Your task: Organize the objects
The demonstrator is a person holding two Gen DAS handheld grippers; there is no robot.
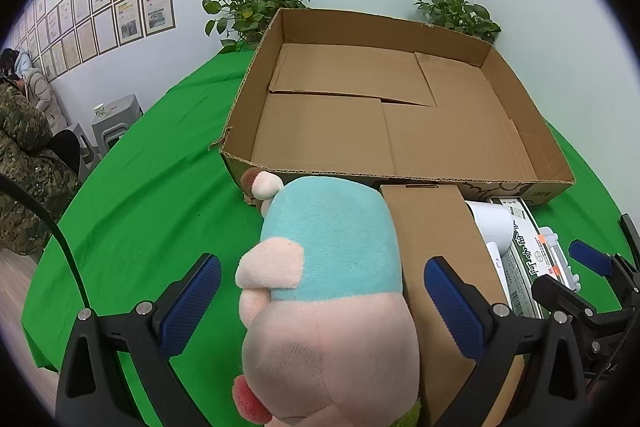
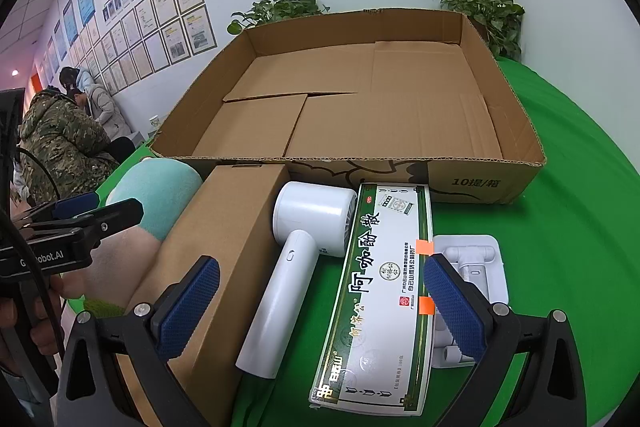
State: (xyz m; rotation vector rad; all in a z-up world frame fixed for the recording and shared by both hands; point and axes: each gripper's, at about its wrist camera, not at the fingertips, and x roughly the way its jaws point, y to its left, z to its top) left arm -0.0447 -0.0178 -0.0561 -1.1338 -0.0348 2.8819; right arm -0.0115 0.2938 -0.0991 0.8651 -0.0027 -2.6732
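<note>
Cardboard box (image 2: 472, 183) front reads "10提/箱"; medicine carton (image 2: 384, 291) "阿咖酚散".

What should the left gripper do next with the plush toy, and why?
Probably close on the plush toy. The left gripper is open with its fingers on either side of the toy, not yet squeezing it, and the big cardboard tray behind it holds nothing.

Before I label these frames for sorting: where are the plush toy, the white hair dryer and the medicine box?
plush toy (image 1: 332, 251): left wrist view, on its teal back.
white hair dryer (image 2: 312, 215): right wrist view, on its round barrel.
medicine box (image 2: 380, 283): right wrist view, on its printed top face.
</note>
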